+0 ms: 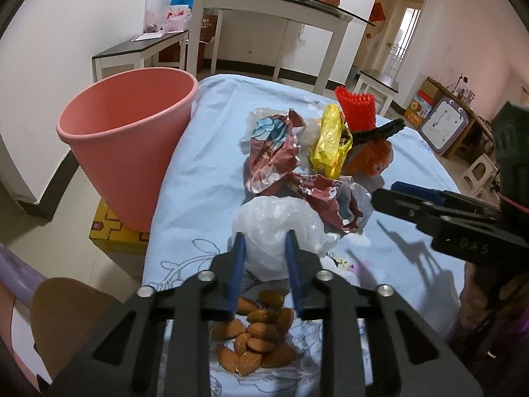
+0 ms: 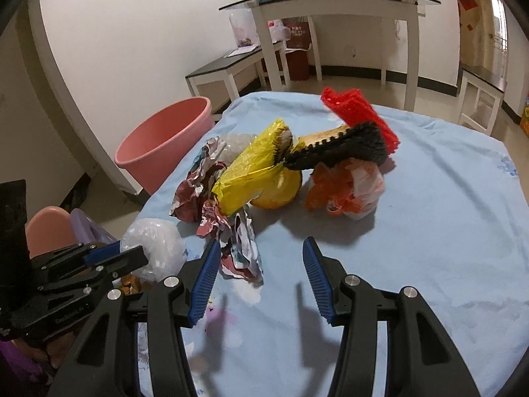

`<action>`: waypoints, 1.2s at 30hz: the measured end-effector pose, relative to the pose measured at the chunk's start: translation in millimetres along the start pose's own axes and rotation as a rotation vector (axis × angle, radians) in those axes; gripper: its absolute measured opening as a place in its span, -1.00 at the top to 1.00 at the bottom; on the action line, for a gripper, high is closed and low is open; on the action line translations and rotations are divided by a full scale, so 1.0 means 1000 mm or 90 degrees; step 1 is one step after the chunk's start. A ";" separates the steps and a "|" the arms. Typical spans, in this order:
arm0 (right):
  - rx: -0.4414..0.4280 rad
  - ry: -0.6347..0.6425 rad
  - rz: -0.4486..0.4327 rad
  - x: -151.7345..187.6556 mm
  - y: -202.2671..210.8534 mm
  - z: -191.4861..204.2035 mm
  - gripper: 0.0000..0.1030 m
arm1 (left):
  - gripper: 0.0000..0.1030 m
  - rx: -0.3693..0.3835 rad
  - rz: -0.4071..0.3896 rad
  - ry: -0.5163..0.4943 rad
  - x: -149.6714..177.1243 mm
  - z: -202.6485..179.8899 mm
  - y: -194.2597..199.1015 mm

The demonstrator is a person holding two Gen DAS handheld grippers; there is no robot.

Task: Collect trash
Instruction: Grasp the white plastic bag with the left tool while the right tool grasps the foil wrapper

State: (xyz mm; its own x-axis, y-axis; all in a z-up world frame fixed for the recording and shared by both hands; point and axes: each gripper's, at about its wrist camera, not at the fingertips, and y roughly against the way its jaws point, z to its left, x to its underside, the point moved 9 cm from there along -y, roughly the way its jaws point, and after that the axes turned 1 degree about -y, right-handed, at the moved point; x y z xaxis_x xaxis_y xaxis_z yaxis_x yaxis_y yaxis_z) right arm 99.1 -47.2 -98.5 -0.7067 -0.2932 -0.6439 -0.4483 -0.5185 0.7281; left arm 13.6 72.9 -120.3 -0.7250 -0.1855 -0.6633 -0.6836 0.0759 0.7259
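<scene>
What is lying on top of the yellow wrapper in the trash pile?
A black bristle brush rests with one end on the yellow wrapper. A round yellow-orange object pokes out beneath the wrapper; most of it is covered, so what it is cannot be told.

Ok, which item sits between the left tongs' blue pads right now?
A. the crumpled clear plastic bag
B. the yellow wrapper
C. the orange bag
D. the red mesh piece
A: in the left wrist view the left tongs have their blue pads on either side of the crumpled clear plastic bag, pressing on it; the yellow wrapper lies farther back in the pile.
</scene>
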 end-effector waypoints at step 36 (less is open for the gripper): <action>0.028 -0.094 0.027 -0.010 0.021 -0.068 0.95 | 0.70 0.067 0.012 -0.019 -0.041 -0.053 -0.009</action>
State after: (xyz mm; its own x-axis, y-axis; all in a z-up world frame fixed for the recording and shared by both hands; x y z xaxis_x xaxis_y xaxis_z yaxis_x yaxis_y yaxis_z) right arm 134.0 -109.6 -92.7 -0.7965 -0.1916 -0.5735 -0.4380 -0.4711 0.7657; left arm 53.7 28.1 -89.8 -0.7385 -0.1542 -0.6564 -0.6742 0.1822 0.7158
